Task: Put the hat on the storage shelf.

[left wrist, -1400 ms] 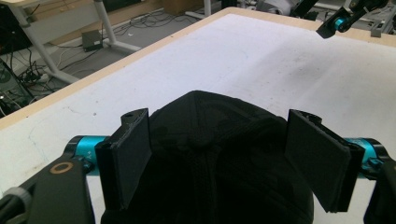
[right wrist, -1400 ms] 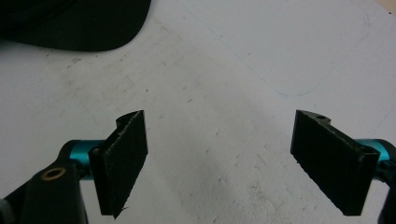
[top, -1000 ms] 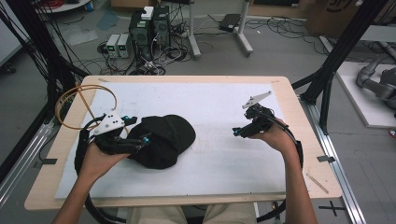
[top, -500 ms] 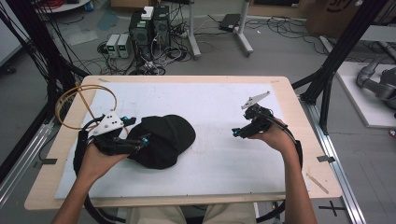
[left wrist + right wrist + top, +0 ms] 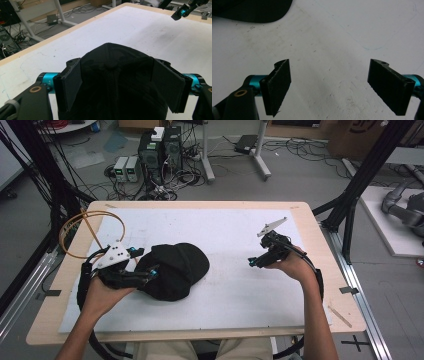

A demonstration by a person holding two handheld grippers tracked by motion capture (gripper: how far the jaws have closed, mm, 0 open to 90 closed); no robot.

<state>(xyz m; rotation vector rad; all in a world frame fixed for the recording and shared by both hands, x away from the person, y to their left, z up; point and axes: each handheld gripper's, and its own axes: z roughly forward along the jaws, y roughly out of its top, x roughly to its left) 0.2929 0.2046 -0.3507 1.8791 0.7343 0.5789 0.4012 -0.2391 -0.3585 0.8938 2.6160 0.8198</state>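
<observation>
Left claw sits w/ its jaws spread wide, one each side of the cap, so the crown is between them. The pads look to be touching the fabric, but whether they're squeezing can't be told. Prob. set up this way to pinch the crown and lift or fold it. The cap lies on the surface right at that claw, brim pointing away from it toward the right claw. That one is released, jaws wide, nothing between, hovering well off the cap, likely waiting to take the brim.

Vs 1 s ago: barely any change; both claws and the cap sit about where they were.
</observation>
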